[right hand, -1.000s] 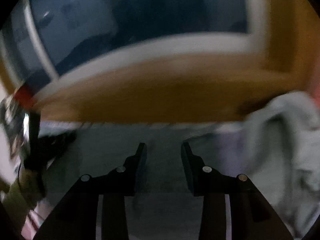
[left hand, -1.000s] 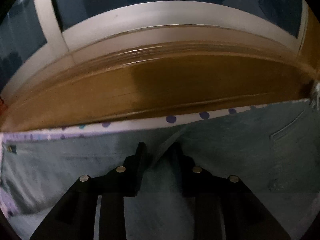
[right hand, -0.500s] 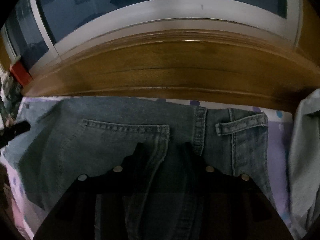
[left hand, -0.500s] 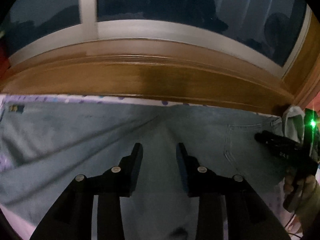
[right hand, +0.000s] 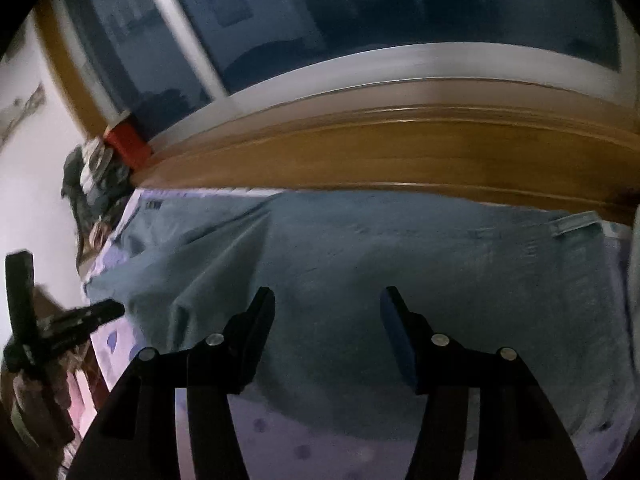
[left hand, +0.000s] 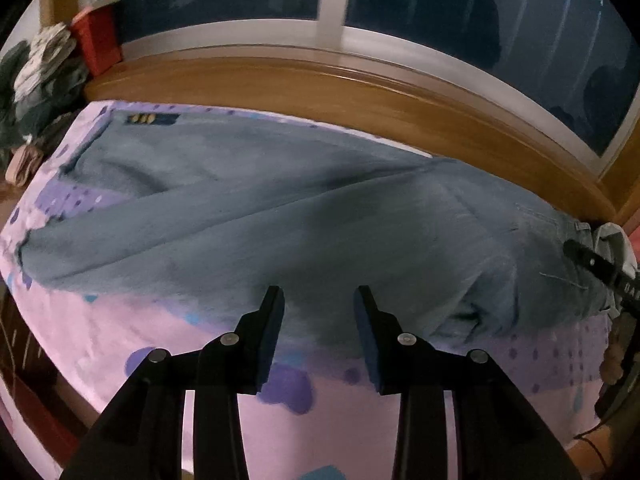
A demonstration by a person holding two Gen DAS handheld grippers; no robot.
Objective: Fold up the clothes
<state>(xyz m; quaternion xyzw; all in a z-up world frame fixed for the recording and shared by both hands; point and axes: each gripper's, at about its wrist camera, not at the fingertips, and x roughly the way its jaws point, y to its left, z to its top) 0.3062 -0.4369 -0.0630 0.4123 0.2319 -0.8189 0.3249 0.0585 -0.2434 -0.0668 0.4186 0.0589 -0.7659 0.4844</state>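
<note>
A pair of light blue jeans (left hand: 320, 216) lies spread flat on a pink and purple dotted bedsheet (left hand: 120, 336), waistband to the right, legs to the left. My left gripper (left hand: 319, 300) hovers open above the near edge of the jeans, holding nothing. In the right wrist view the jeans (right hand: 400, 264) fill the middle, with a belt loop (right hand: 576, 224) at the far right. My right gripper (right hand: 327, 300) stands wide open over the seat of the jeans, also empty. The right gripper (left hand: 600, 268) shows at the right edge of the left view.
A wooden window ledge (left hand: 360, 96) runs behind the bed under dark panes. A pile of clothes (left hand: 36, 80) and a red box (left hand: 98, 40) sit at the far left. A pale garment (left hand: 616, 240) lies beyond the waistband. The left gripper (right hand: 60, 328) shows at left.
Both grippers have pulled back and risen from the jeans, so more of the garment and sheet shows. The right gripper, earlier low on the waistband, now stands wide open.
</note>
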